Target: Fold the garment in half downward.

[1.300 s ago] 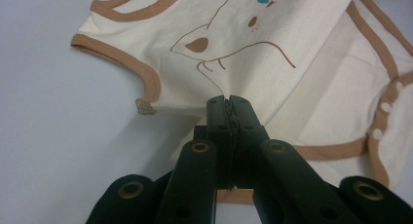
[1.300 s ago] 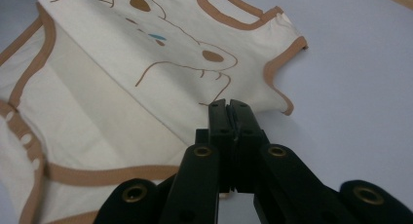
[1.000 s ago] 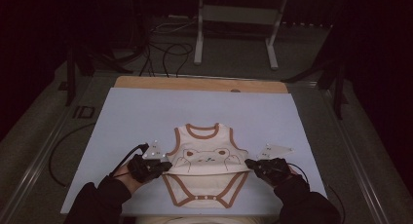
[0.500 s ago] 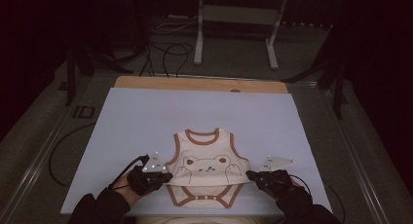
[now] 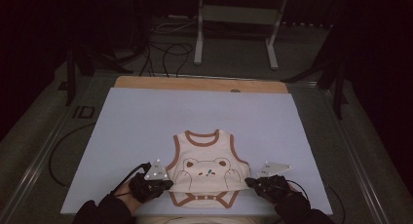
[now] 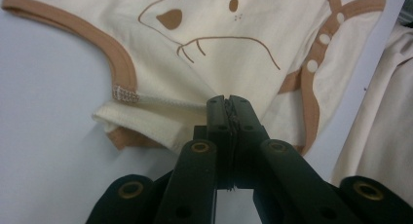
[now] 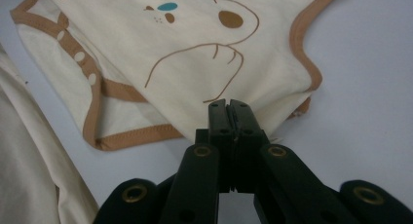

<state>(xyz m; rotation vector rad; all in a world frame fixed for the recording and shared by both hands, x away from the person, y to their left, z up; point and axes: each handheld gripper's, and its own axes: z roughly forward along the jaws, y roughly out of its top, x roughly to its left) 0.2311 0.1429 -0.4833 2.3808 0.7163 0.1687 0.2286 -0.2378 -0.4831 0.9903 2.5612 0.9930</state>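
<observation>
The bodysuit (image 5: 207, 168) lay flat at the table's (image 5: 146, 117) near edge; the left gripper (image 5: 165, 184) and right gripper (image 5: 249, 181) each clenched a side seam.

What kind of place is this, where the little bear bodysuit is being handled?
Most likely a recording workbench in a lab or studio, not a home. The bodysuit lies on a plain pale mat over a wooden table, with loose cables and a metal stand on the dark floor behind.
</observation>
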